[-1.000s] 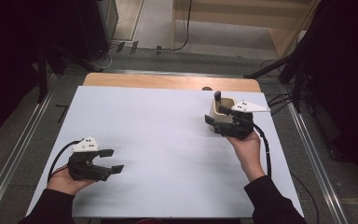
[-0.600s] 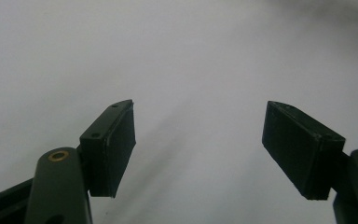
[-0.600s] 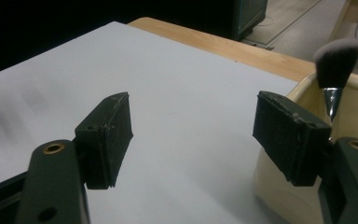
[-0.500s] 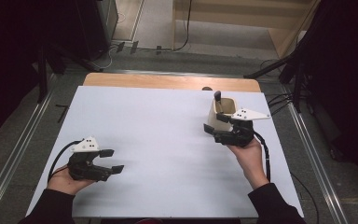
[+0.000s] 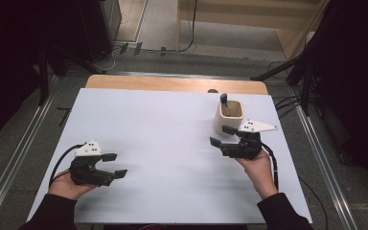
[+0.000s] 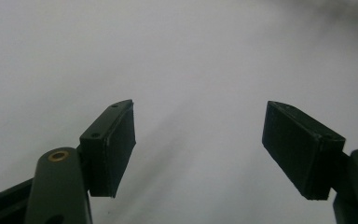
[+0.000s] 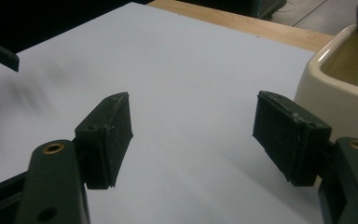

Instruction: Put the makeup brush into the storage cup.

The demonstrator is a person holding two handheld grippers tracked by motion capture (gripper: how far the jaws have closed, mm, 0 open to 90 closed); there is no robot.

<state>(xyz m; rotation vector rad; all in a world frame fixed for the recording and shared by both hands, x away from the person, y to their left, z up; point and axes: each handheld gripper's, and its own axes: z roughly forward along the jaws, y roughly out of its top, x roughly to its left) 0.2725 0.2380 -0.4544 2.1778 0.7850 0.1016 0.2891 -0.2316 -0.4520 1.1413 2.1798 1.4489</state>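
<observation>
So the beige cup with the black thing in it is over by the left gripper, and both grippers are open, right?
Not quite. The beige cup with the black thing in it stands by the right gripper, as the high view shows. The left gripper sits far across the table. Both do have open jaws.

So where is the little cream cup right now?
In the high view, the cream cup stands on the right side of the white table, near its far edge, just beyond the right gripper, with a dark tool sticking out.
</observation>
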